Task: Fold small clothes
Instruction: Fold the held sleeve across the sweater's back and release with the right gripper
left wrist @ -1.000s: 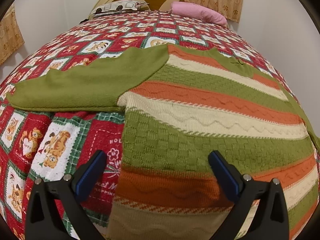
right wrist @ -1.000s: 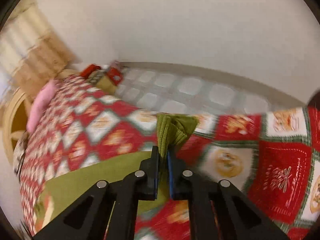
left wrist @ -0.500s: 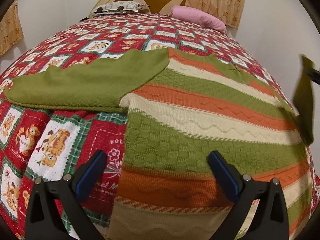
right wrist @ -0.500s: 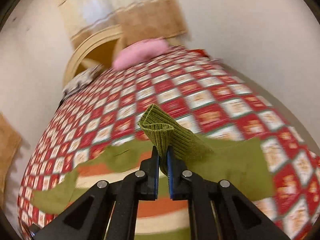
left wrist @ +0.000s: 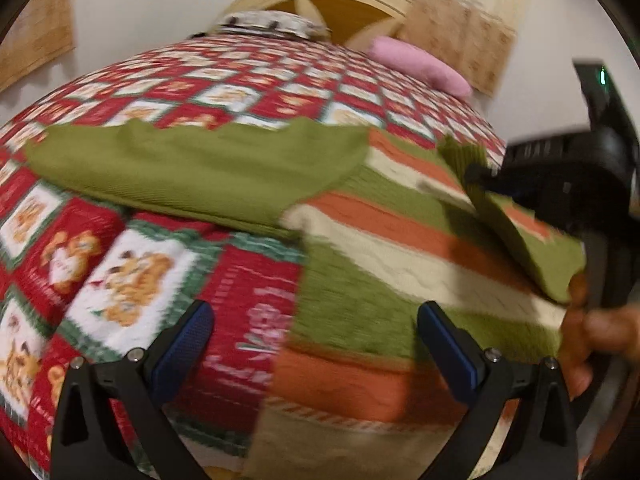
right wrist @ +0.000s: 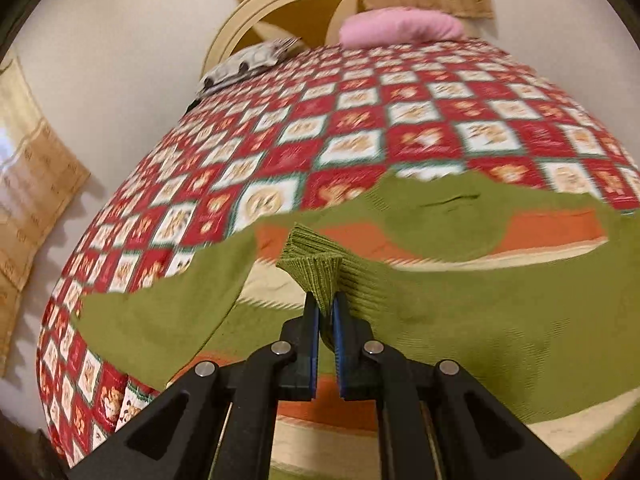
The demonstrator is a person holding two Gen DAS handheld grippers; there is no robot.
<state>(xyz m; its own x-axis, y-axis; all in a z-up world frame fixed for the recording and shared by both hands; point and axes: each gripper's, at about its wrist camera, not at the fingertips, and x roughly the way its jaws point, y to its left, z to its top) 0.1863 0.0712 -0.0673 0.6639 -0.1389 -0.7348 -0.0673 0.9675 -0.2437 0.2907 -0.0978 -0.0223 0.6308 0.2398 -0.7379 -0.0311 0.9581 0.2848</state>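
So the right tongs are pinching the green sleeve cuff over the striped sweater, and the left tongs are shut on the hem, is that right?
Not quite. The left tongs are open, hovering over the sweater's hem and holding nothing, as the left wrist view shows. The right tongs are indeed shut on the green sleeve cuff over the striped sweater.

A bed [right wrist: 420, 92] with a red patchwork quilt [left wrist: 248, 92], cream arched headboard [right wrist: 280, 4], white walls [right wrist: 120, 40] and beige curtains [right wrist: 36, 184].

A red, white and green checked quilt [right wrist: 360, 136] printed with teddy bears covers the bed ahead of the grippers. Far beyond it, a pink pillow [right wrist: 400, 26] and a patterned grey pillow [right wrist: 248, 62] lie against a cream arched wooden headboard [right wrist: 276, 4], with beige curtains [right wrist: 36, 184] off to the left.
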